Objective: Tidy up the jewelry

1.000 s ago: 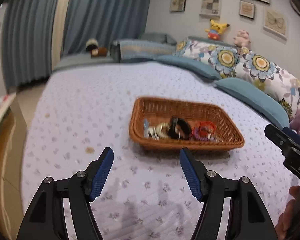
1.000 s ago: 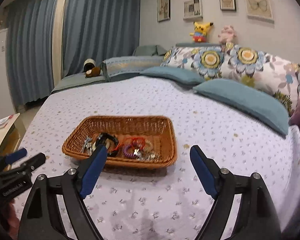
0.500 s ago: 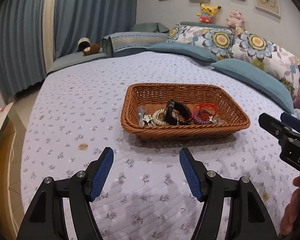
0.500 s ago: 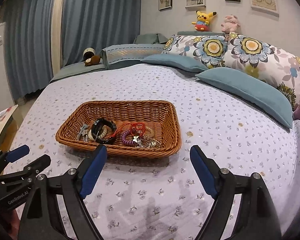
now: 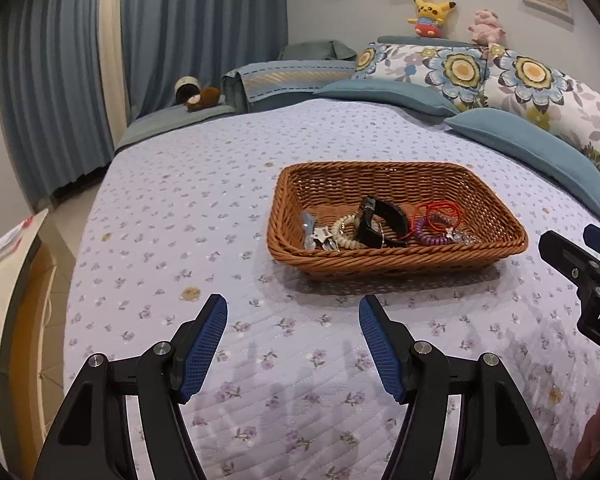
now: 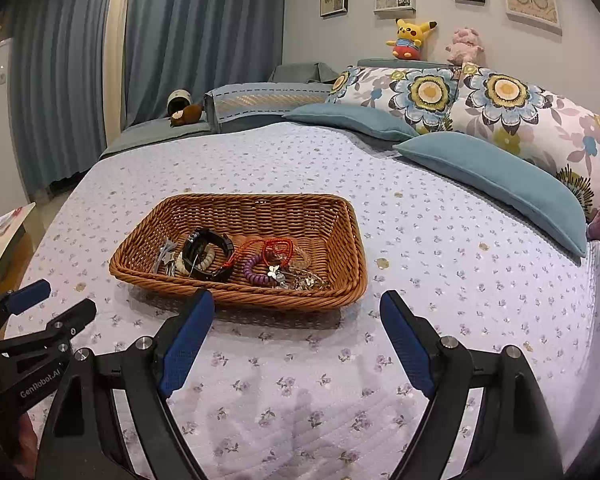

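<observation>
Along the near wall of the wicker basket (image 5: 396,258) sits the jewelry (image 6: 240,260): black watch (image 5: 380,220), bead bracelet, purple coil band, red cord & clips, all bunched w/ the far half bare, so it fits both a gathered pile and one awaiting sorting. Basket rests mid-bed (image 6: 420,248), w/in reach. Left hand-held gripper (image 5: 293,320) and right hand-held gripper (image 6: 297,316) both hover spread, holding nothing, just short of it, prob. for access.

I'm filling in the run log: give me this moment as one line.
left gripper: jaws open, empty | right gripper: jaws open, empty | jewelry: piled in wicker basket | basket on bedspread, ahead of both grippers
</observation>
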The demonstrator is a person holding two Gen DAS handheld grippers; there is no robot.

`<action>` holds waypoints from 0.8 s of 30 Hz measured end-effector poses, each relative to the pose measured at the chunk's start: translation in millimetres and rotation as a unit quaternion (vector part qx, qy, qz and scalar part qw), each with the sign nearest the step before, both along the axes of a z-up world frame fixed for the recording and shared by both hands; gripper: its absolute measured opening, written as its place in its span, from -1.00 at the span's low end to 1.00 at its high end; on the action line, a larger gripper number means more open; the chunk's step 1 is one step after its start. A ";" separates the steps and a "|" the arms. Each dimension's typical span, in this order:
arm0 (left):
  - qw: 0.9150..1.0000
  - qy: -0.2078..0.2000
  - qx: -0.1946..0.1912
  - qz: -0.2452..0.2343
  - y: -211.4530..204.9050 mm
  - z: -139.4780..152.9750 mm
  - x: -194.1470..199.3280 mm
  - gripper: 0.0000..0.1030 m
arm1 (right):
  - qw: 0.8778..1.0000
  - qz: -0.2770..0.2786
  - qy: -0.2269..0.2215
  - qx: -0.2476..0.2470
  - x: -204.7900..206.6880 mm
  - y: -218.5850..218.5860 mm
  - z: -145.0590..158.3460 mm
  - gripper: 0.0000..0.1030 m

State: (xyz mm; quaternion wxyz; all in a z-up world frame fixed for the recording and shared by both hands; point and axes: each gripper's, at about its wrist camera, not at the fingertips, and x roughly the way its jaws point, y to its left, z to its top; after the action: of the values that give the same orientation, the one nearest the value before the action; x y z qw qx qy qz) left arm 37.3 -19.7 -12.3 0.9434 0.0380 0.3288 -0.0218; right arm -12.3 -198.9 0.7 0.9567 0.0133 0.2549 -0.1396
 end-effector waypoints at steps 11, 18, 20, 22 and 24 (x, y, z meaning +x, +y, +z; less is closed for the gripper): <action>1.000 -0.017 0.010 -0.003 -1.6 8.1 -5.4 0.36 | 1.000 0.000 0.001 0.002 0.6 0.0 -4.0 0.67; 1.000 -0.024 0.008 0.002 -0.7 12.5 -7.5 0.36 | 1.000 -0.007 0.001 0.001 4.0 0.3 -5.8 0.67; 1.000 -0.028 0.006 0.004 -0.1 14.1 -8.3 0.36 | 1.000 -0.010 0.000 0.000 4.8 -0.2 -6.7 0.67; 1.000 -0.028 -0.001 -0.001 1.2 15.9 -8.0 0.36 | 1.000 -0.010 0.002 0.006 5.7 -1.5 -7.1 0.67; 1.000 -0.028 -0.006 -0.007 1.7 16.6 -8.1 0.36 | 1.000 -0.010 0.003 0.013 5.7 -2.7 -7.4 0.67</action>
State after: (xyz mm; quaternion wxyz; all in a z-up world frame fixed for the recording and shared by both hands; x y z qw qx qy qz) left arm 29.2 -18.0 4.2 0.9523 0.0353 0.3018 -0.0297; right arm -6.5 -201.6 -6.7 0.9544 0.0277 0.2590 -0.1457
